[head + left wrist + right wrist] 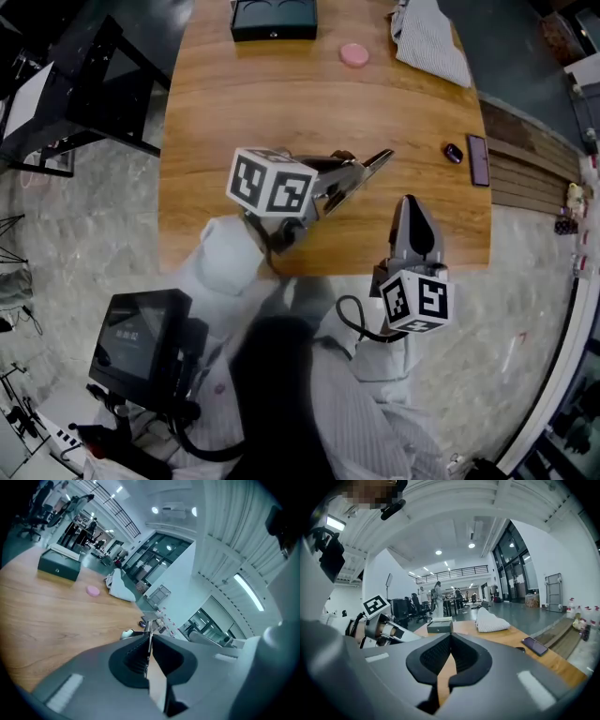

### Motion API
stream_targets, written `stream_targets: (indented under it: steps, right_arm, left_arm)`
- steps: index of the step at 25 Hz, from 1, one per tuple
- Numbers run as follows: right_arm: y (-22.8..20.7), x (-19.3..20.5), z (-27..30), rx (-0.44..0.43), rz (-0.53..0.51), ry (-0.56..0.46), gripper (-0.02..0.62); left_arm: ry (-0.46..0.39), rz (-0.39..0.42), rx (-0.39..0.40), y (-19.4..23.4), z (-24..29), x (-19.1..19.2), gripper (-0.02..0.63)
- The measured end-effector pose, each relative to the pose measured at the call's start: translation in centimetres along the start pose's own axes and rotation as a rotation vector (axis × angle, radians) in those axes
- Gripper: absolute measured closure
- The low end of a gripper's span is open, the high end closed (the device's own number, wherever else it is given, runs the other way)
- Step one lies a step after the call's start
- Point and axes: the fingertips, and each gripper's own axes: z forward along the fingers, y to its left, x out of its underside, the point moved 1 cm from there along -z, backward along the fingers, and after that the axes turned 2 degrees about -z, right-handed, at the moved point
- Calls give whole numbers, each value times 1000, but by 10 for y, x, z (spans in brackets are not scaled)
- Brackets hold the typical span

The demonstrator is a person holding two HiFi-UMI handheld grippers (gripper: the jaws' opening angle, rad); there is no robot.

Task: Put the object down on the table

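My left gripper (373,162) hangs over the front middle of the wooden table (281,103), jaws pointing right. In the left gripper view its jaws (149,636) are shut on a thin flat grey object (148,626), seen edge-on, which sticks out a little past the tips. What the object is I cannot tell. My right gripper (410,217) sits near the table's front edge, to the right, pointing away from me. Its jaws (450,637) are shut with nothing between them.
A dark green box (273,19) stands at the far edge, with a pink disc (353,54) and a white cloth (431,42) to its right. A phone (478,159) and a small dark object (453,152) lie at the right edge. Monitors and stands crowd the floor on the left.
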Motion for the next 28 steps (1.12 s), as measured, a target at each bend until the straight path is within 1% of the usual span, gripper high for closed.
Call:
stream_targets:
  steps: [4,6,10,14,17,20,24,28]
  right_arm:
    - [-17,21,15,-13,22,76,581]
    - [-24,30,21,-19,31,111,581]
    - [-36,48,32,-30,50,164,581]
    - [-39,62,42,-53,64,201,581]
    - [-36,65,49,-77,59,214,581]
    - [-34,68,54,-98,50,222,581]
    - [-34,72,58,-106,52,237,581]
    - [-29,74,58,-111,52,246,581]
  left_arm:
    - [26,-148,-10,40,35,16,588]
    - [27,-200,-26,60,53,24,586]
    - [39,-240,-58,93,82,31,586]
    - [71,-305,-79,116,102,44,586]
    - [86,-358,-97,129,107,57,586]
    - [91,-380,-111,137,109,66,586]
    - [93,-416,-91,142,112,71,586]
    - [75,-466,-35,143,109,73,583]
